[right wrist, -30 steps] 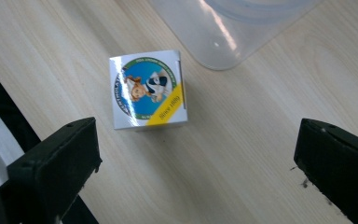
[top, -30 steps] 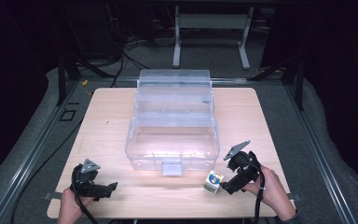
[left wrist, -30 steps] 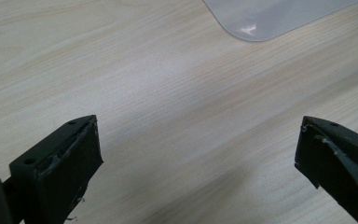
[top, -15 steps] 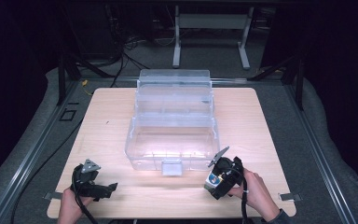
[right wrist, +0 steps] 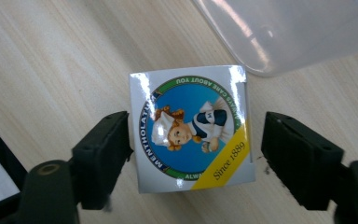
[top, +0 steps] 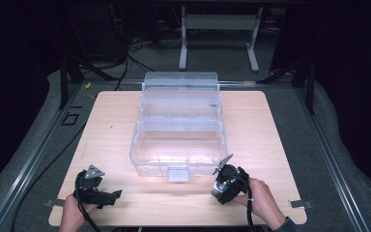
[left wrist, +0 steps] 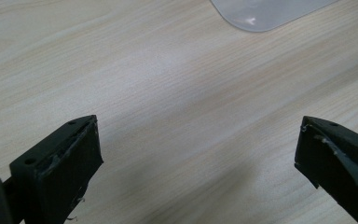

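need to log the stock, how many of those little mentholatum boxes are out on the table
1. The Mentholatum box sits on the table between the open jaws of the right gripper, beside the clear bin. Others could be hidden by the hands.

We see a pale wooden desk [top: 270,125] — on it a clear plastic box [top: 178,140] and a small Mentholatum carton [right wrist: 191,128].

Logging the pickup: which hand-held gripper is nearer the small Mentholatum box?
Right: the right hand-held gripper straddles the Mentholatum box; the left hand-held gripper sits far across the table.
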